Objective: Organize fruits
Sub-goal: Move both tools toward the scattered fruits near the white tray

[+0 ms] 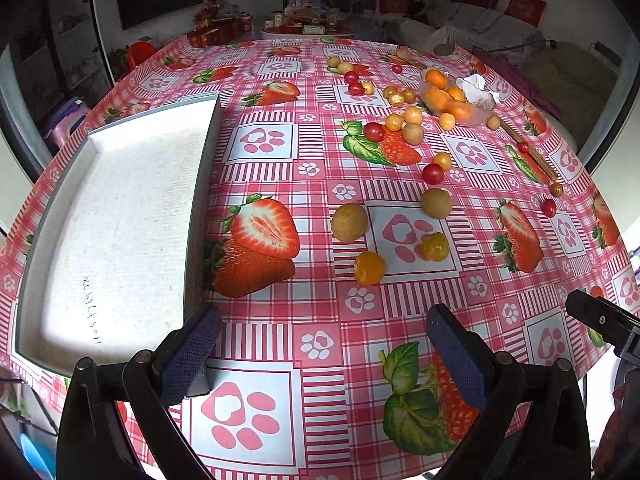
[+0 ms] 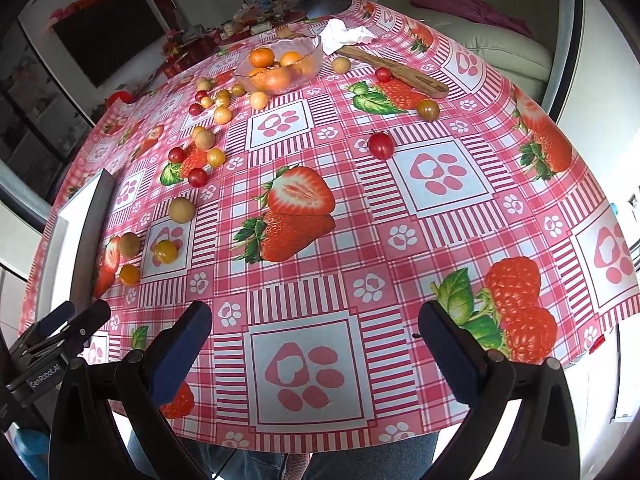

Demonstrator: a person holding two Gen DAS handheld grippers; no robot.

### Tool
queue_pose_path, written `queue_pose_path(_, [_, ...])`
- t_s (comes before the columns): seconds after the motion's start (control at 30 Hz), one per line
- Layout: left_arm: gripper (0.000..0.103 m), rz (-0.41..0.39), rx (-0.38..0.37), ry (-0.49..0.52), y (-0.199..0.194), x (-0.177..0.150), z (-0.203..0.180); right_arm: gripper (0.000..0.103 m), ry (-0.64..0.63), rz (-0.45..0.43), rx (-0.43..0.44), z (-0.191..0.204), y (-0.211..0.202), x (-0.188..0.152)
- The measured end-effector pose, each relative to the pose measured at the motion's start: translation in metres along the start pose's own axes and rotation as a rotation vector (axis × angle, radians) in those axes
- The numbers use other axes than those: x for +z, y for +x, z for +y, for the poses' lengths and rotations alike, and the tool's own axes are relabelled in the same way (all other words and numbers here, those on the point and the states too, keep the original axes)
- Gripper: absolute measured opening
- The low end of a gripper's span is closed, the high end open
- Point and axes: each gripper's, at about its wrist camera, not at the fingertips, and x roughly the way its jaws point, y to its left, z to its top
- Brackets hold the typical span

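Observation:
Small fruits lie scattered over a red strawberry-print tablecloth (image 1: 312,320): tan longans (image 1: 349,222), yellow-orange cherry tomatoes (image 1: 369,268) and red cherry tomatoes (image 1: 433,173). A glass bowl (image 1: 476,114) holds oranges; it shows in the right wrist view as the glass bowl (image 2: 316,50) at the far side. A white foam tray (image 1: 116,216) lies empty at the left. My left gripper (image 1: 320,356) is open above the cloth near the tray's corner, nothing between its fingers. My right gripper (image 2: 316,348) is open too, over the near edge. A red tomato (image 2: 381,145) lies ahead of it.
A wooden stick (image 2: 394,70) and a crumpled white tissue (image 2: 344,34) lie beside the bowl. The left gripper's body (image 2: 48,344) shows at the lower left of the right wrist view. A sofa (image 2: 500,36) stands beyond the table. A person's legs (image 2: 360,458) are below the near edge.

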Motion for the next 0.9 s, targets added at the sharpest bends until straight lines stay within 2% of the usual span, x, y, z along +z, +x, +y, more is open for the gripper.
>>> queue_pose_path(0.9, [0.103, -0.006, 0.011, 0.01, 0.01, 0.017, -0.002, 0.103, -0.004, 0.02, -0.011, 0.004, 0.01, 0.006])
